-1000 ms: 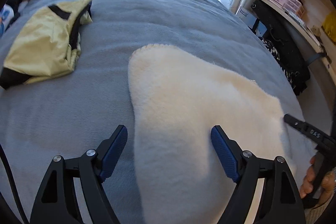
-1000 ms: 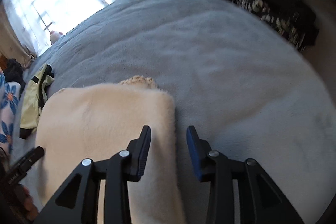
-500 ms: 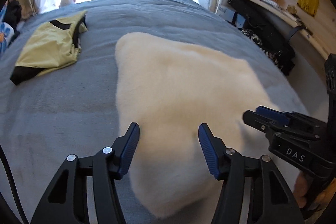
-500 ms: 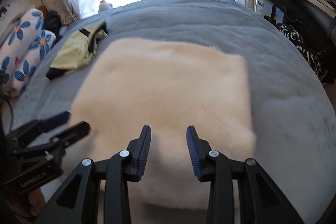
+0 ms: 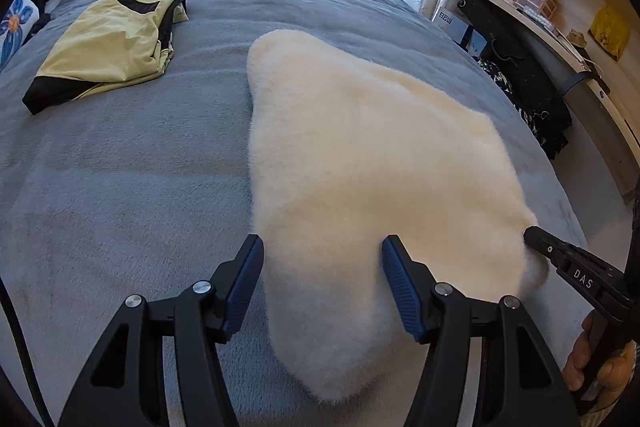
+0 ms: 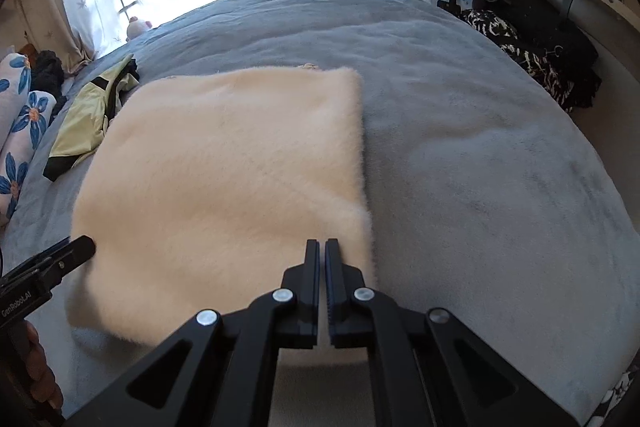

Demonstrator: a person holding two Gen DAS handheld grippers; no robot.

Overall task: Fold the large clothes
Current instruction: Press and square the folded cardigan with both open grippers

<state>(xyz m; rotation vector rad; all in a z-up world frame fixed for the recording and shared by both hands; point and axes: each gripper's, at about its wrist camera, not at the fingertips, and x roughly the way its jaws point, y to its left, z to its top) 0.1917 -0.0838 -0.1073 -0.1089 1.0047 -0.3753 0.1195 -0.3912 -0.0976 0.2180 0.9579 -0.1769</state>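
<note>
A cream fleece garment lies folded flat on the grey bed; it also shows in the right wrist view. My left gripper is open, its fingers straddling the garment's near left edge just above it. My right gripper has its jaws together over the garment's near right corner; whether fleece is pinched between them does not show. The right gripper's tip shows at that corner in the left wrist view.
A yellow and black garment lies at the bed's far left. The grey bedspread surrounds the fleece. Floral pillows sit at the left. A shelf and dark bags stand at the right of the bed.
The right gripper has gone from open to jaws together and dropped to the fleece's near right corner. The left gripper has opened wider and moved closer over the near left edge.
</note>
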